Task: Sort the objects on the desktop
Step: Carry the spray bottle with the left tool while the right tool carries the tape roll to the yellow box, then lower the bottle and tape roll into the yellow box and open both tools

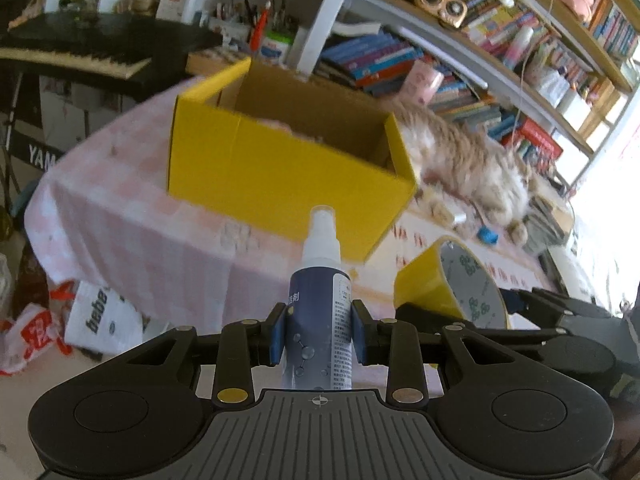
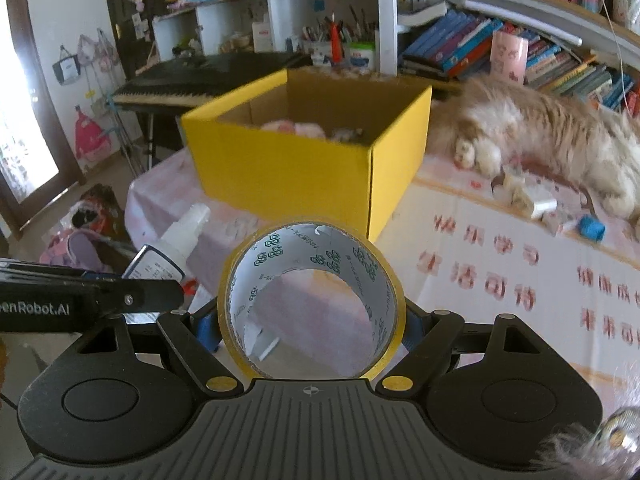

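The left gripper [image 1: 318, 330] is clamped narrow on a spray bottle [image 1: 320, 312], its blue pads [image 1: 277, 336] pressing both sides of the dark blue body. The bottle stands upright in the lower middle of the left wrist view, and its white pump top reaches the near wall of the yellow box [image 1: 280, 172].

The right gripper [image 2: 313, 326] holds a roll of tape [image 2: 312, 300] with its jaws spread wide around the ring. The roll stands on edge at lower centre of the right wrist view, its open core facing the camera and its printed white liner showing inside. In the left wrist view the same roll sits at lower right, just beside the bottle.

The yellow box is open at the top and fills the middle of both views, resting on a table under a pink checked cloth [image 2: 480, 280]. Something pale pink lies inside [image 2: 292, 128], perhaps a soft toy, though the blur makes it hard to tell.

A long-haired cream and ginger cat [image 2: 540, 136] lies stretched on the cloth to the right of the box, paws towards it. A few small items lie scattered near the cat, among them a blue one [image 2: 592, 227]. A black keyboard [image 2: 200, 80] stands in the upper left behind the table, and crowded bookshelves [image 2: 520, 52] run across the upper right.
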`<move>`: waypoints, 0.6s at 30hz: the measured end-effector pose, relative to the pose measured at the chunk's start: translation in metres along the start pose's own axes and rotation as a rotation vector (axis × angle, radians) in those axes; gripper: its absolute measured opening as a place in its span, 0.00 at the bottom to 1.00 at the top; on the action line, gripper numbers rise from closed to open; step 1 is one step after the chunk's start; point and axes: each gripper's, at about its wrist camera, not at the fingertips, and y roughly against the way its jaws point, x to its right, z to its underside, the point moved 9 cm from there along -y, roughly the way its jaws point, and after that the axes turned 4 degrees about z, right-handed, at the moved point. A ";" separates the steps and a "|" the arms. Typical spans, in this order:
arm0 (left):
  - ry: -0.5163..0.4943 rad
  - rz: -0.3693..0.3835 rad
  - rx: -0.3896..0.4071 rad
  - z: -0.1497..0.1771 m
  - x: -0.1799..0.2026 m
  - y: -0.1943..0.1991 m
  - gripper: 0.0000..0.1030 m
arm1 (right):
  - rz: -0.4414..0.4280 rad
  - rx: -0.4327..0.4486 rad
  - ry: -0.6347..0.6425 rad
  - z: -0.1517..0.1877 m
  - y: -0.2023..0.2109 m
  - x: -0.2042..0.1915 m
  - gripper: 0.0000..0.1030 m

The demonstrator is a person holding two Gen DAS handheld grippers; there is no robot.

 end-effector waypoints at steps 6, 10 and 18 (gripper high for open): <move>-0.032 -0.017 0.053 -0.044 0.005 -0.014 0.30 | -0.009 0.086 -0.006 -0.039 -0.005 0.018 0.78; -0.066 -0.020 0.083 -0.074 0.010 -0.028 0.30 | 0.004 0.154 -0.009 -0.070 -0.008 0.036 0.78; -0.133 -0.027 0.133 -0.128 0.028 -0.066 0.30 | -0.005 0.221 -0.059 -0.123 -0.024 0.073 0.78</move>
